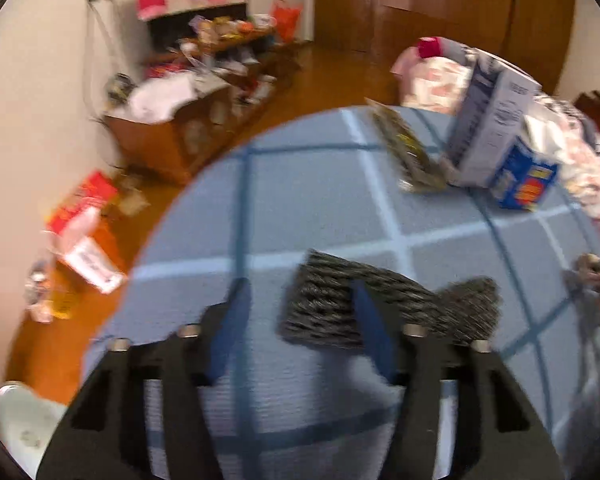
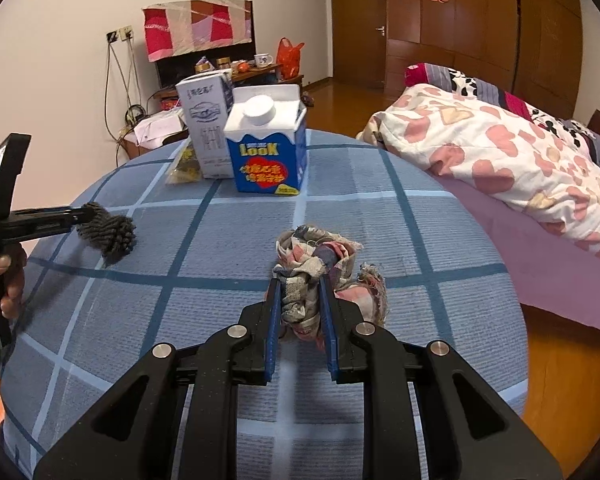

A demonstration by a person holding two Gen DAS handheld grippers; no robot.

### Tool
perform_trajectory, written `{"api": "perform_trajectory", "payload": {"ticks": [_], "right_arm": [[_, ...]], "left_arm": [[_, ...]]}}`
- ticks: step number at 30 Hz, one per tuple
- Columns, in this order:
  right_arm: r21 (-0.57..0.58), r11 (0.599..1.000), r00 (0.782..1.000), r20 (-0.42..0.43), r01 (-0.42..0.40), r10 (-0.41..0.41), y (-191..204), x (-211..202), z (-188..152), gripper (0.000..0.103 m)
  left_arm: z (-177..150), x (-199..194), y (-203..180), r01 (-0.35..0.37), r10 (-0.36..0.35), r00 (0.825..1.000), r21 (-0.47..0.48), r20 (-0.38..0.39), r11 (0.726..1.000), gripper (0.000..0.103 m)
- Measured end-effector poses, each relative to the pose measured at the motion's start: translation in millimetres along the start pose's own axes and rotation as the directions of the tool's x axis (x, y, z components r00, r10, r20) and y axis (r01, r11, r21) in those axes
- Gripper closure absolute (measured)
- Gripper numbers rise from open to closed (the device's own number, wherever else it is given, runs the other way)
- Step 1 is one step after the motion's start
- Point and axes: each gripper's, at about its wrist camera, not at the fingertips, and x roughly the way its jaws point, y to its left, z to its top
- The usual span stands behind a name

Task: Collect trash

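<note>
A grey knitted rag [image 1: 384, 304] lies on the blue checked tablecloth [image 1: 320, 184]. My left gripper [image 1: 300, 300] is open just above it, the rag partly behind the right finger; in the right wrist view [image 2: 86, 216] its tips touch the rag [image 2: 110, 232]. My right gripper [image 2: 300, 292] is shut on a crumpled plaid cloth scrap [image 2: 320, 264] resting on the tablecloth [image 2: 220, 300]. A blue milk carton [image 2: 266, 144], a white carton [image 2: 206, 128] and a yellowish wrapper [image 2: 184, 168] stand at the far side.
The cartons [image 1: 496, 132] and wrapper [image 1: 408, 152] also show in the left wrist view, which is blurred. A bed with a heart-pattern quilt [image 2: 500, 152] lies right of the table. A cluttered low cabinet [image 1: 204, 92] and red boxes [image 1: 84, 208] stand along the left wall.
</note>
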Motion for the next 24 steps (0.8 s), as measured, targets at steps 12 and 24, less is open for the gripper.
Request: {"api": "perform_trajectory", "payload": {"ticks": [12, 24], "right_arm": [[-0.026, 1.000, 1.000, 0.018, -0.009, 0.009, 24, -6, 2, 0.083], [-0.111, 0.990, 0.993, 0.068, -0.087, 0.095, 84, -16, 7, 0.083]], "left_arm": [[-17, -31, -6, 0.004, -0.007, 0.998, 0.050, 0.068, 0.999, 0.092], [-50, -116, 34, -0.110, 0.112, 0.971, -0.023, 0.210, 0.994, 0.093]]}}
